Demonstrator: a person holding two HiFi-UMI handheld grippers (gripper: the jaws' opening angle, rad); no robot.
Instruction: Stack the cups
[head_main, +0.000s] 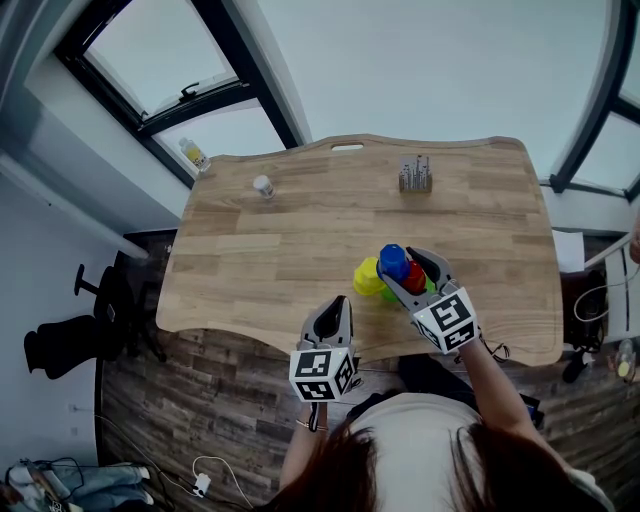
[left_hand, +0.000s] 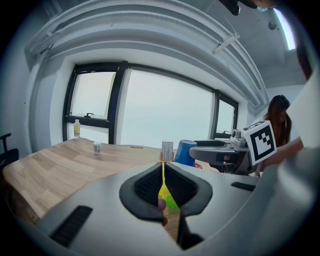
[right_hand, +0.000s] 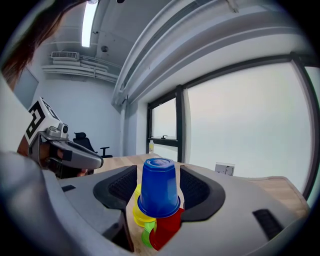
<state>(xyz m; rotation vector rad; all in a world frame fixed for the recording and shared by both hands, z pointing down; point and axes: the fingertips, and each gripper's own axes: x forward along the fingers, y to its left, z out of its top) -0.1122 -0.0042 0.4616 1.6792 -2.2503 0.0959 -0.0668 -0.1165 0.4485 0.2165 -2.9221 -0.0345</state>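
An upside-down blue cup stands on top of a yellow cup and a red cup, with a green cup low in front. In the head view this cluster sits near the table's front edge: blue cup, yellow cup, red cup, green cup. My right gripper is open around the blue cup, with a gap showing at each pad. My left gripper is shut and holds nothing, left of the cups at the front edge. Through its slit the yellow cup shows.
The wooden table carries a small white bottle at the back left and a holder of metal pieces at the back middle. A yellow bottle stands on the window sill. An office chair is on the floor to the left.
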